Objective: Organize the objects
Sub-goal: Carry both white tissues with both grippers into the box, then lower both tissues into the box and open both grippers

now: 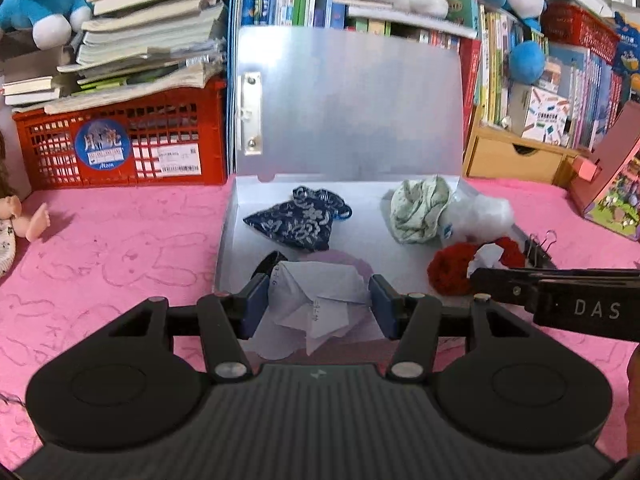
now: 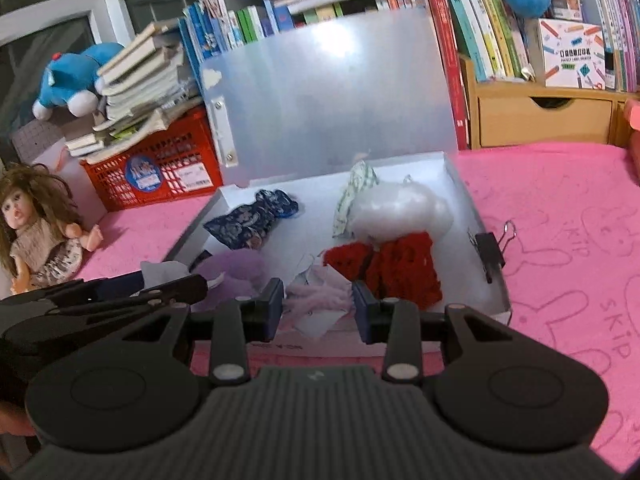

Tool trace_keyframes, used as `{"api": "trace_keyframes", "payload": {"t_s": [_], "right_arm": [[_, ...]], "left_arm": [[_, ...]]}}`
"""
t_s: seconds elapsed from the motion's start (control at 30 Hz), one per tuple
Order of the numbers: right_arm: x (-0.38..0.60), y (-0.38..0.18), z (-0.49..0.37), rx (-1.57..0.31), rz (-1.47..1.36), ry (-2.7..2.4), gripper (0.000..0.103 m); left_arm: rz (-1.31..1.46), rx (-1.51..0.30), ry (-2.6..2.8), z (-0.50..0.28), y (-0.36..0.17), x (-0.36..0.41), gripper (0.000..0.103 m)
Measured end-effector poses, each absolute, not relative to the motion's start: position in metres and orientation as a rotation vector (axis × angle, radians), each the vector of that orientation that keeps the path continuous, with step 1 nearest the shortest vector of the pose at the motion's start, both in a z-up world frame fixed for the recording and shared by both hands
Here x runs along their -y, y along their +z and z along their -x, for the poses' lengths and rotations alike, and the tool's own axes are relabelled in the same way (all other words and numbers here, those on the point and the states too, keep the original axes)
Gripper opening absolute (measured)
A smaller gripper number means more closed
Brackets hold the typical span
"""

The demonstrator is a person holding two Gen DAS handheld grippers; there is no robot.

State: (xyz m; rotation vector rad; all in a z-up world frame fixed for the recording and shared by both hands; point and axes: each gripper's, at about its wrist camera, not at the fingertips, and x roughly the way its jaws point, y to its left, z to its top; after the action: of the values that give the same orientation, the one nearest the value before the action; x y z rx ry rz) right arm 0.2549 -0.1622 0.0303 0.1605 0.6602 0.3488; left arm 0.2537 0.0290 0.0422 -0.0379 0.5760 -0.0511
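Note:
An open grey plastic box (image 1: 224, 248) lies on the pink cloth with its lid (image 1: 352, 100) standing up. My left gripper (image 1: 318, 306) is shut on a crumpled white paper (image 1: 320, 292) over the box's near edge. My right gripper (image 2: 318, 308) is shut on a pale pink fuzzy piece (image 2: 320, 294) with a scrap of white paper, just in front of a red knit (image 2: 400, 268). Inside the box lie a navy patterned pouch (image 1: 298, 224), a green patterned cloth (image 1: 418, 210), a white plastic bag (image 1: 480, 214) and something lilac (image 2: 232, 268).
A black binder clip (image 2: 490, 250) grips the box's right wall. A red crate (image 1: 120, 148) under stacked books stands back left, with a doll (image 2: 40, 232) nearby. A wooden drawer unit (image 2: 544, 120) and rows of books stand back right. A pink box (image 1: 612, 184) leans at the right.

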Motion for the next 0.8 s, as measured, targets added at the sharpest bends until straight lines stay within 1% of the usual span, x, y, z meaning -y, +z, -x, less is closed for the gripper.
{"api": "trace_keyframes", "payload": {"t_s": [0.53,0.8], "right_arm": [[0.159,0.015,-0.282,-0.712,-0.127,0.305,0.040],[0.161,0.010,-0.293,-0.732,-0.116,0.278,0.039]], "left_arm": [[-0.036,-0.607,-0.050,-0.285,0.030,-0.016,0.061],[-0.009,-0.656,-0.013,-0.313,0.023,-0.023,0.061]]}}
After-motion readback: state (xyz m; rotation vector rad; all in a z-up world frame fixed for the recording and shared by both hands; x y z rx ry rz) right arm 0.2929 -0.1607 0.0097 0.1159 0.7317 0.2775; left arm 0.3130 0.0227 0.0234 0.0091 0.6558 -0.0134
